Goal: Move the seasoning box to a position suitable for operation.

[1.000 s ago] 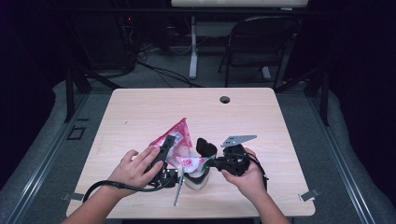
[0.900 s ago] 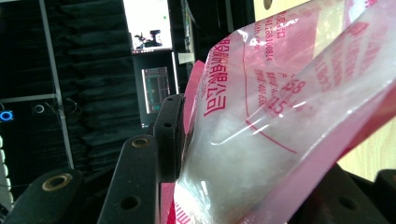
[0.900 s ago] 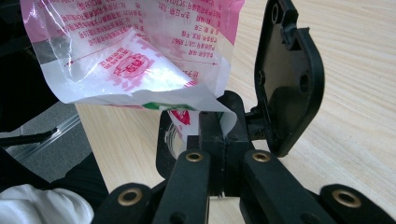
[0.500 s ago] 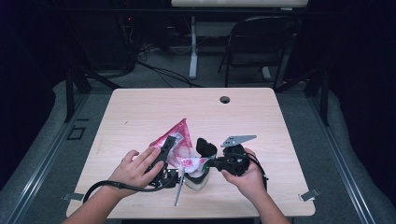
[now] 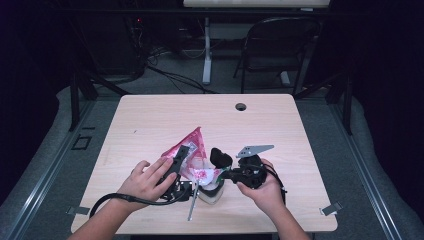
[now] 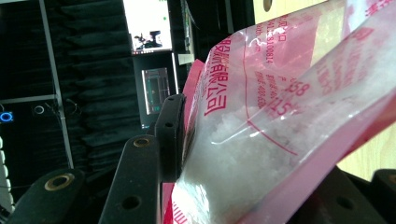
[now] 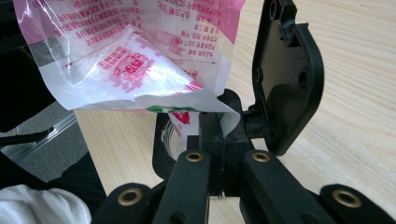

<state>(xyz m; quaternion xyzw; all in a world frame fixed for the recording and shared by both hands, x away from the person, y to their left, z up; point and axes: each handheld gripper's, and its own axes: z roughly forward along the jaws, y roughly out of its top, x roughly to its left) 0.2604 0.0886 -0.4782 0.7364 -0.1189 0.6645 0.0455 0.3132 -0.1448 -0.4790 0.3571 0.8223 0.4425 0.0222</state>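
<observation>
Your left gripper [image 5: 181, 159] sits low and left of centre in the high view, its jaws part open and clamped on either side of the pink and clear bag [image 5: 192, 155]. In the left gripper view the bag [image 6: 280, 121], holding white grains, bulges between your two jaws; the left jaw presses flat against its side.

Your right gripper [image 5: 220, 172] lies just right of the bag in the high view. In the right gripper view its jaws [image 7: 223, 140] are fully closed, pinching the torn white edge of the bag [image 7: 140, 60] at centre frame.

The bag rests near the front edge of the wooden table [image 5: 150, 120]. A clear container [image 5: 210, 192] stands directly under the bag's lower corner, and a metal rod [image 5: 192, 207] lies beside it.
</observation>
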